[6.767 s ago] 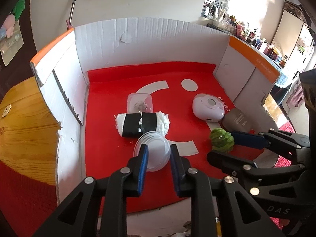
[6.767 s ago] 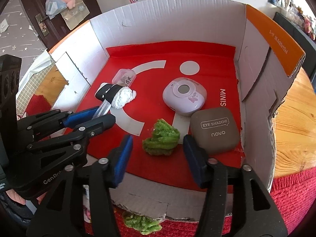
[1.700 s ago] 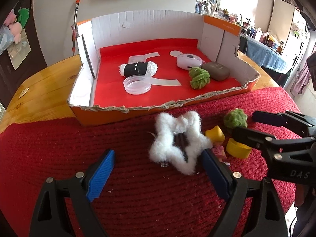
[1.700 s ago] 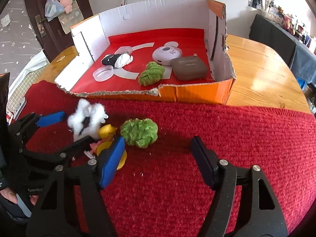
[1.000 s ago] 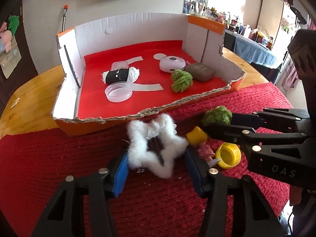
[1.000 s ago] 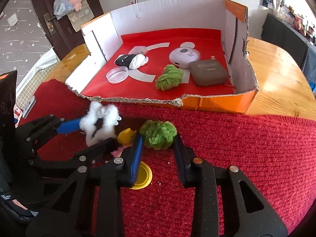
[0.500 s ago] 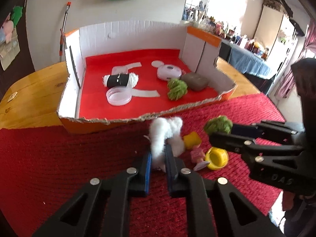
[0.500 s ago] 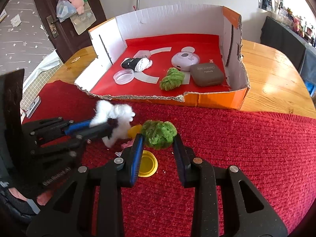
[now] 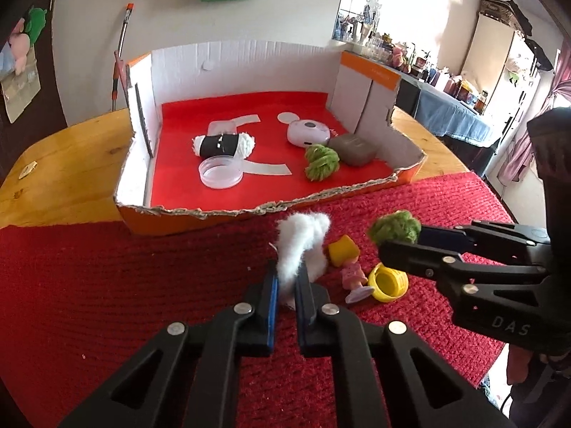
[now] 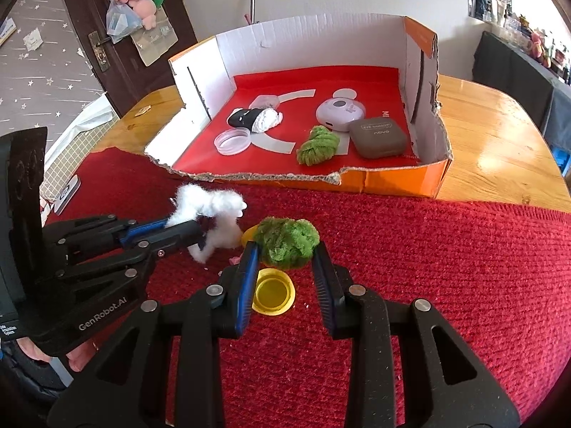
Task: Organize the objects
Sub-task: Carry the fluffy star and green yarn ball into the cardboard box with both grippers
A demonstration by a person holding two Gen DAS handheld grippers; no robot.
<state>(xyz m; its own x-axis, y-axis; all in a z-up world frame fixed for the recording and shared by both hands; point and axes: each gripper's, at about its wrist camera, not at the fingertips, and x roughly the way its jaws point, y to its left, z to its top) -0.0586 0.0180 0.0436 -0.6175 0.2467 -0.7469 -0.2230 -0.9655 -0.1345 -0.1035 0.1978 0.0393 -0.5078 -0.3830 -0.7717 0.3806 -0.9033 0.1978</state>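
Fluffy and light, the white star (image 9: 301,246) squashes thin in the left hand-held gripper (image 9: 285,287), and the right hand-held gripper (image 10: 285,267) pinches the soft green ball (image 10: 287,240) around its middle.

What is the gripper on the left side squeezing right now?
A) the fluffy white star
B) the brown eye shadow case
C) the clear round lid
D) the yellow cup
A: the left gripper is pinched shut on the fluffy white star, squashing it thin, while the right gripper clasps a green pom-pom.
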